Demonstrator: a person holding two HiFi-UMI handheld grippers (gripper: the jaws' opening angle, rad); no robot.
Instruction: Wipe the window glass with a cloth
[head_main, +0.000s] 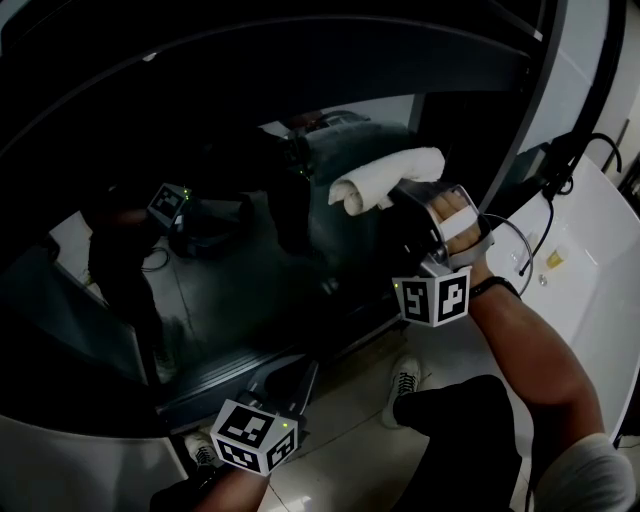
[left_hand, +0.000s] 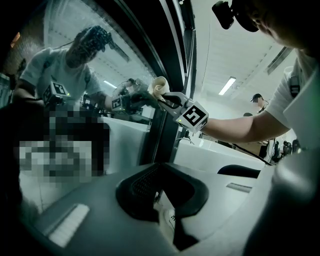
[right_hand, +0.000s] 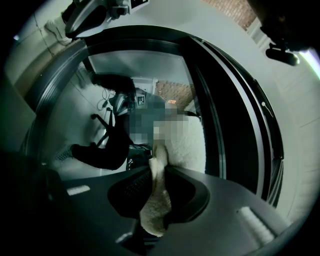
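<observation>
- The cloth (head_main: 385, 180) is one white, fluffy, rolled towel, right of centre in the upper half of the head view, apparently touching the window glass (head_main: 230, 270).
- It looks soft, light and limp. It should fold under pressure and is best held mid-bundle, leaving a broad pad free.
- The right gripper (head_main: 405, 205) is clamped on one end of the cloth.
- The left gripper (head_main: 290, 372), at the lower left, has its jaws together on nothing.
- Count: one cloth, two grippers, one pane.
</observation>
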